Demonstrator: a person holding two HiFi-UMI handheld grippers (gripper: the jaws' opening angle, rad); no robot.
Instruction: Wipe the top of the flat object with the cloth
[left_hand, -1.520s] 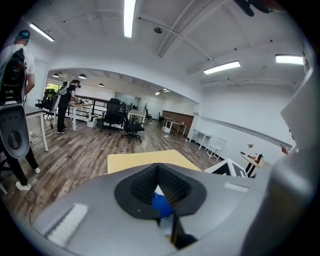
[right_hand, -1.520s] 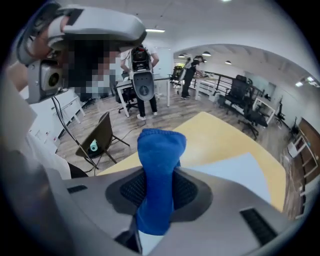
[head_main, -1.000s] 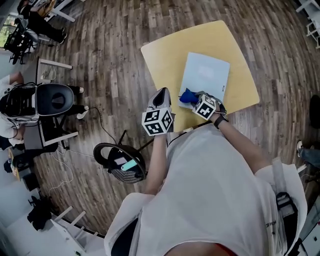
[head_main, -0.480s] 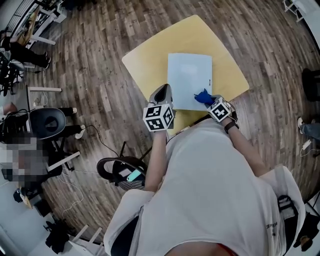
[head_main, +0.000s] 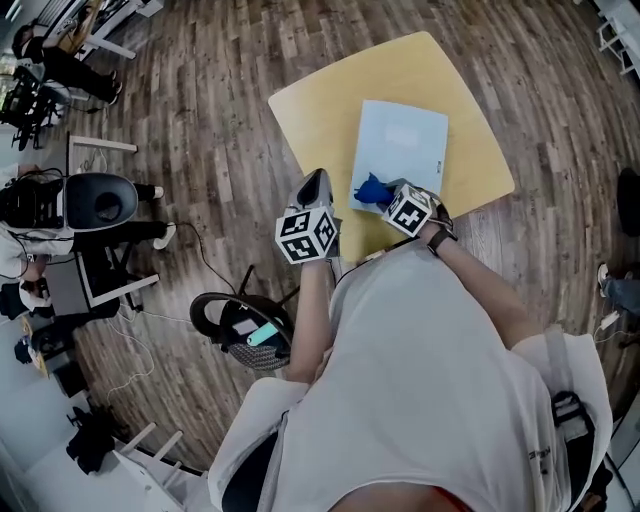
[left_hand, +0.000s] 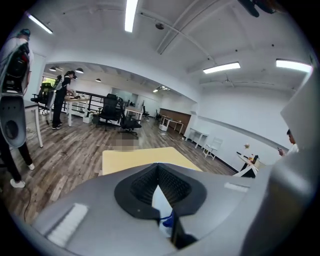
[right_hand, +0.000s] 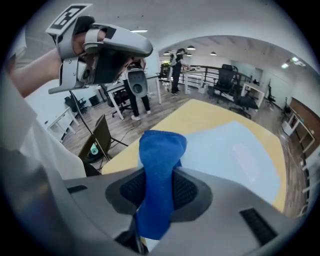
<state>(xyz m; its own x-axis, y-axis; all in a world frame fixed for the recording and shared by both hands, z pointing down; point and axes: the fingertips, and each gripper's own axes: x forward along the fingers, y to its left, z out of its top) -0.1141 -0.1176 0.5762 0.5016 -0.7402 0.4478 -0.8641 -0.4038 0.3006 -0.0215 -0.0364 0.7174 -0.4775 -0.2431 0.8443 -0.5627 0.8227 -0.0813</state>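
Note:
A pale blue flat object (head_main: 402, 148) lies on the yellow table (head_main: 330, 100). My right gripper (head_main: 386, 196) is shut on a blue cloth (head_main: 371, 189), which rests at the object's near left edge. In the right gripper view the cloth (right_hand: 161, 150) stands up between the jaws, with the flat object (right_hand: 235, 155) just beyond. My left gripper (head_main: 316, 180) is held over the table's near edge, left of the object, jaws shut and holding nothing. It also shows in the right gripper view as the left gripper (right_hand: 102, 50), raised at the upper left.
A black office chair (head_main: 240, 335) stands on the wood floor near my left side. A grey stand and seated people (head_main: 60, 205) are at the far left. Desks and chairs fill the room (left_hand: 115, 112) beyond the table.
The right gripper has carried the cloth from the object's near right corner back to its near left edge. The left gripper has stayed beside the object.

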